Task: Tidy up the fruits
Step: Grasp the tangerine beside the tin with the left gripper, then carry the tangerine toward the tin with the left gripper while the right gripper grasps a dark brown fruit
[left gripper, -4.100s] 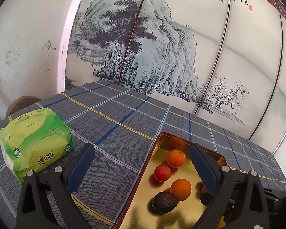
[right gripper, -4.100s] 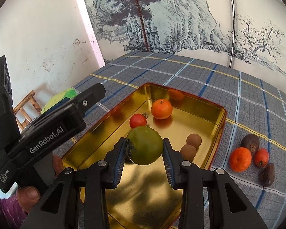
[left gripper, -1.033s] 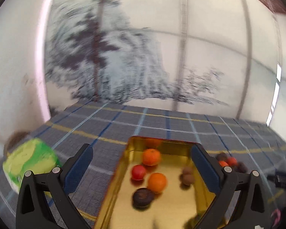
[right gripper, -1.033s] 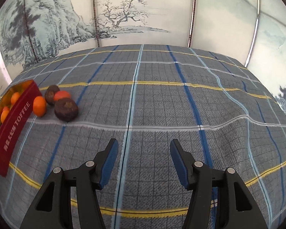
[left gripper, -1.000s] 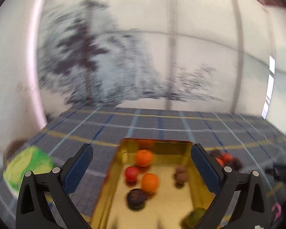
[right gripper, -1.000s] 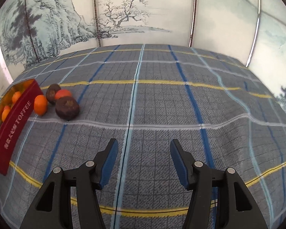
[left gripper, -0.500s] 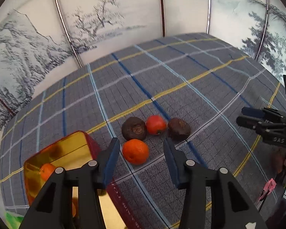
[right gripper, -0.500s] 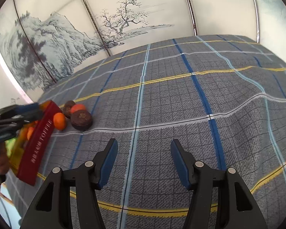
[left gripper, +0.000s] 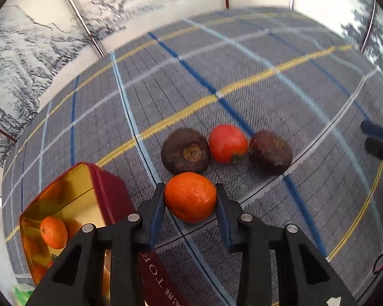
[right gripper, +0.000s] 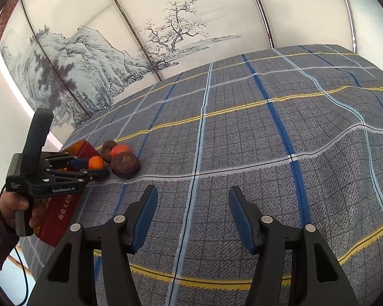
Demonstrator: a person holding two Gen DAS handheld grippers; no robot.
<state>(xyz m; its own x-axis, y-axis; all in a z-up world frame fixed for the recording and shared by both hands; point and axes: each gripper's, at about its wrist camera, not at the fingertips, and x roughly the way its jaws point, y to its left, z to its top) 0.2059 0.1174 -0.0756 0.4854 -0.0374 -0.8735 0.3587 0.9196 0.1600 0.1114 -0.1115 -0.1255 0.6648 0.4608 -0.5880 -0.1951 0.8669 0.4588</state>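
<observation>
The left gripper (left gripper: 190, 199) has its jaws set on either side of an orange mandarin (left gripper: 190, 197), both pads at or very near its skin, so the fruit looks pinched or on the point of being pinched; whether it is lifted clear of the cloth cannot be told, though the side view from the right wrist shows the mandarin (right gripper: 96, 162) low between the pads, close to the tabletop (right gripper: 255, 137). Just behind it lie three more loose fruits: a dark brown round one with a rough stem scar (left gripper: 185, 151), a small red one (left gripper: 228, 143) touching it, and a second dark brown one (left gripper: 270, 152) touching the red one on the other side. The red tin with a gold interior (left gripper: 102, 191) stands just beside the mandarin at the lower left, and at least one mandarin (left gripper: 54, 232) already sits inside; more orange shapes show below it, partly hidden by the gripper body. The right gripper (right gripper: 192, 210) hovers over bare checked cloth well apart from the fruit, jaws spread and holding nothing. As a judgement, the sorting is well past halfway: four fruits are left outside the tin, one of them now in the left jaws, and the short carry over the tin's wall is the step in hand.
</observation>
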